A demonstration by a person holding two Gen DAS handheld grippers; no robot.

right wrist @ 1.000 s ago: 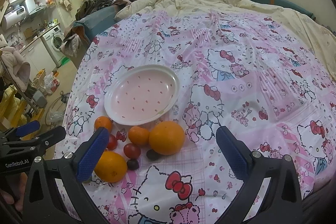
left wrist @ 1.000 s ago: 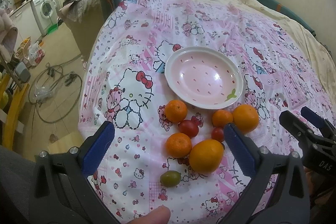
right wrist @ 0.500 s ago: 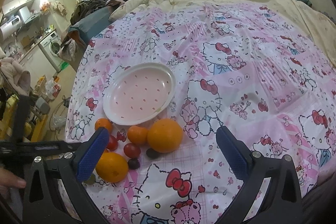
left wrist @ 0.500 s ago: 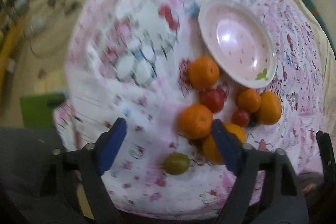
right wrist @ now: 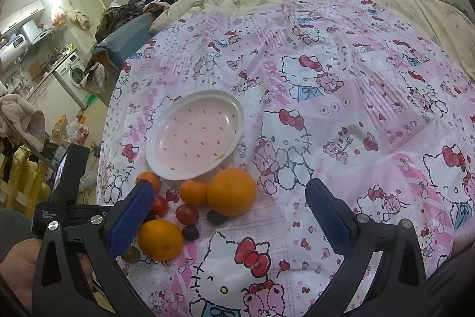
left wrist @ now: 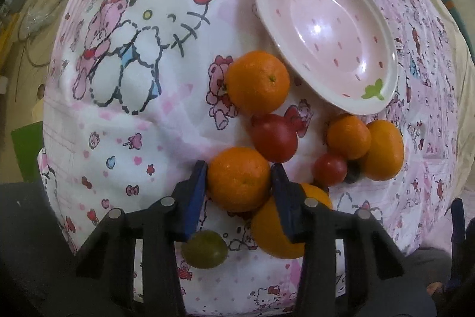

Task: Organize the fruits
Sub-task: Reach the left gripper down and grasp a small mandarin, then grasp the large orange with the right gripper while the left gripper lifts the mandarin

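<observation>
Closing your left gripper (left wrist: 239,183) around a mandarin (left wrist: 239,178), you are pointing it steeply down at the bedspread (left wrist: 124,115). The blue pads (left wrist: 196,192) are sitting against the mandarin's two sides, so the fruit is between the jaws and looks gripped while they are still coming together. That mandarin is resting on the bedspread, near the middle of the fruit cluster, just below a red tomato (left wrist: 274,137) and touching a big orange (left wrist: 276,230) that is lying partly under the right-hand pad. A green fruit (left wrist: 204,248) is lying just below the left pad.

You are holding your right gripper (right wrist: 228,213) above the near edge of the cluster with its jaws standing wide apart and nothing between them. Its left pad (right wrist: 130,216) is covering part of the fruit in that view.

The plate (left wrist: 383,106) is sitting empty on the bedspread, just beyond the fruit. A second mandarin (left wrist: 258,82) is lying beside its rim; whether it is touching the rim, you cannot tell. To the right, a third mandarin (left wrist: 348,135) is pressing against another orange (left wrist: 386,150), with a small tomato (left wrist: 329,168) and a dark fruit (left wrist: 353,176) just below them.

In the right wrist view, part of your hand (right wrist: 17,266) is showing at the lower left edge.
</observation>
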